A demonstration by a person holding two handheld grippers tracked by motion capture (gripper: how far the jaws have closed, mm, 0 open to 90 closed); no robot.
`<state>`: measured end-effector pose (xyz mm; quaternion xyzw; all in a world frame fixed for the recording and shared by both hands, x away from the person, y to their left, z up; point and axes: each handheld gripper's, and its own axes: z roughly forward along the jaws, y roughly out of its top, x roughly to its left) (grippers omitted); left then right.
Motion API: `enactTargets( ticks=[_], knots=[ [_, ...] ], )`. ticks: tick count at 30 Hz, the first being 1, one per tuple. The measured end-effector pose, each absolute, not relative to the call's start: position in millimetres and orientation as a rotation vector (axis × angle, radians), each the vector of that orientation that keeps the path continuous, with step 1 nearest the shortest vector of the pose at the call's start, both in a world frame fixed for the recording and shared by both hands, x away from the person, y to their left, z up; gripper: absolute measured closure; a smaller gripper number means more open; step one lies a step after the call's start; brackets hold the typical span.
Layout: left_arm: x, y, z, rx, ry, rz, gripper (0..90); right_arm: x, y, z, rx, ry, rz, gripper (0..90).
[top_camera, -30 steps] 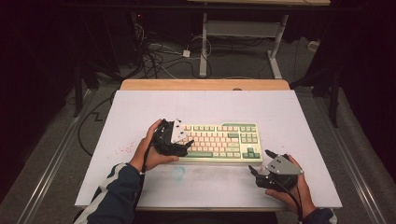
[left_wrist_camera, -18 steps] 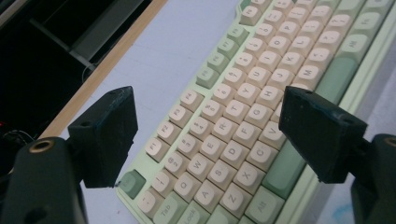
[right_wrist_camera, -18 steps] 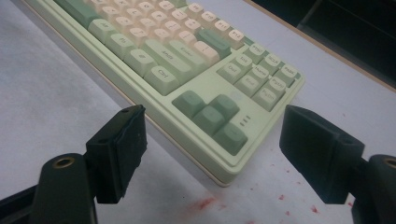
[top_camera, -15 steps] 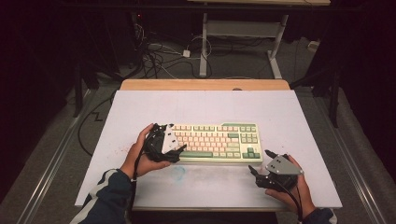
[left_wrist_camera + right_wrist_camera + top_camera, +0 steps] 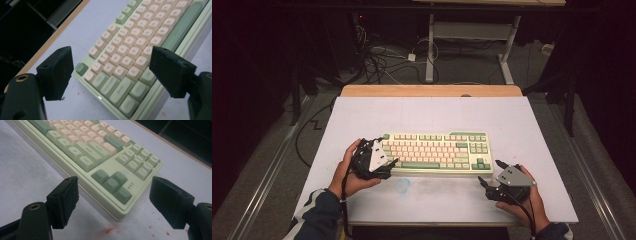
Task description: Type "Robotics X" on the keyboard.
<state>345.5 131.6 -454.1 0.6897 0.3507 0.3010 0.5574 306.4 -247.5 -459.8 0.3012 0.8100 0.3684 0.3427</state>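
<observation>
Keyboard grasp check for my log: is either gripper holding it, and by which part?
Neither. The left gripper straddles the keyboard at its left end with fingers open; the right gripper, also open, faces its right corner.

White-topped table [image 5: 522,125]; green-and-cream keyboard [image 5: 437,152] flat near its front edge

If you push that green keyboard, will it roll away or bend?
Probably neither. The keyboard lies flat and wide on the table, so it would likely slide rather than roll or tip. Its thick, boxy case looks stiff. The keycaps may wobble or press down if the open left gripper touches them.
</observation>
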Motion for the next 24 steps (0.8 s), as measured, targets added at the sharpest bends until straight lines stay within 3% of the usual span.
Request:
enactTargets(
  ticks=[9,14,16,24],
  knots=[
    [330.6,155.9,-470.3,1.598,0.909,0.727,18.2,310.2,-244.2,-455.2,0.779,2.102,0.971,25.3],
    [324.1,167.9,-479.5,1.577,0.956,0.737,18.3,313.9,-241.4,-450.8,0.788,2.108,1.001,31.7],
    [322.0,170.8,-484.3,1.566,0.982,0.734,18.3,315.3,-239.4,-449.0,0.772,2.122,1.020,37.9],
    [316.9,176.2,-491.9,1.617,1.009,0.723,18.3,328.7,-227.1,-440.2,0.766,2.215,1.056,78.8]
  ],
)
